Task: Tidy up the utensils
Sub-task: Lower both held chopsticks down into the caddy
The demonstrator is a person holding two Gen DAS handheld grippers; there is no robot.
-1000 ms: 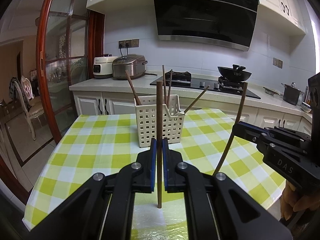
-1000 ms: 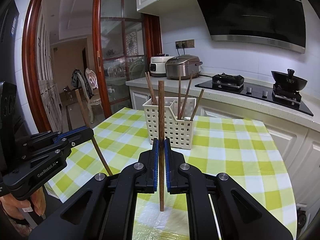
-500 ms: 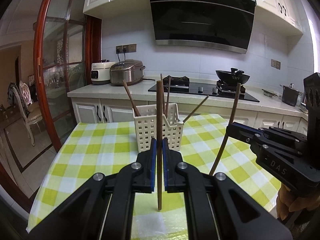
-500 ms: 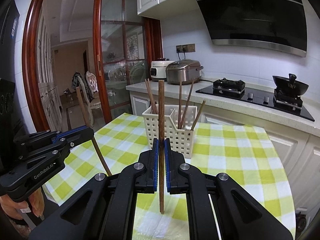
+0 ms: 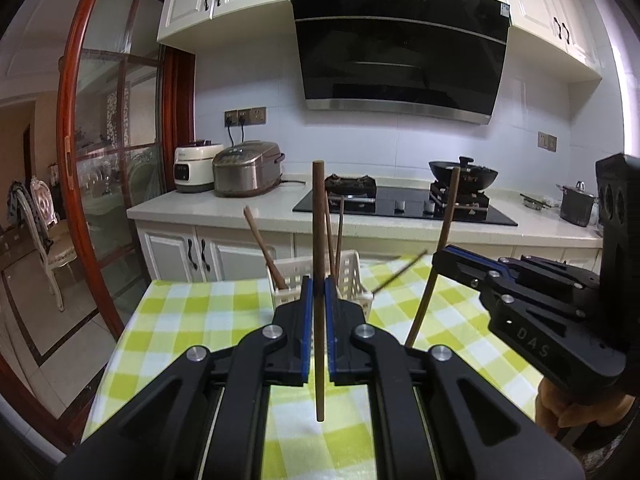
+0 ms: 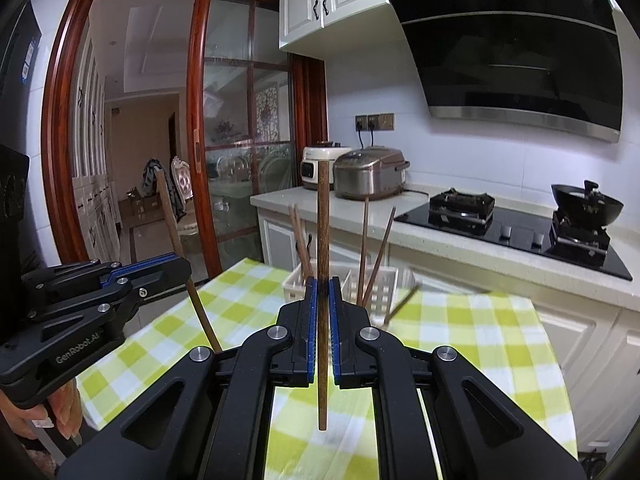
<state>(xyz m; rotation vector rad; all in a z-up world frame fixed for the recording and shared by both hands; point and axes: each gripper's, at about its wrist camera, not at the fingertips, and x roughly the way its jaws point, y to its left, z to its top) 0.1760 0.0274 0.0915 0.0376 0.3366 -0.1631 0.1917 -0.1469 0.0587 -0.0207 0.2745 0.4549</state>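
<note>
My left gripper (image 5: 318, 292) is shut on a brown wooden chopstick (image 5: 319, 240), held upright above the checked table. My right gripper (image 6: 323, 292) is shut on another brown chopstick (image 6: 322, 240), also upright. Each gripper shows in the other's view: the right one (image 5: 442, 254) with its chopstick (image 5: 436, 256), the left one (image 6: 182, 270) with its chopstick (image 6: 176, 240). A white lattice utensil basket (image 5: 352, 276) (image 6: 384, 284) stands on the table beyond both grippers, with several chopsticks leaning in it. Both grippers are raised higher than the basket's rim.
The table has a yellow-green checked cloth (image 5: 192, 320) (image 6: 472, 328). Behind it runs a counter with a hob (image 5: 400, 204), a wok (image 5: 464, 170) and two rice cookers (image 5: 248, 168). A wood-framed glass door (image 5: 76, 160) is at the left.
Both grippers have risen with their chopsticks, so the basket and table sit lower in both views. The jaws stay shut.
</note>
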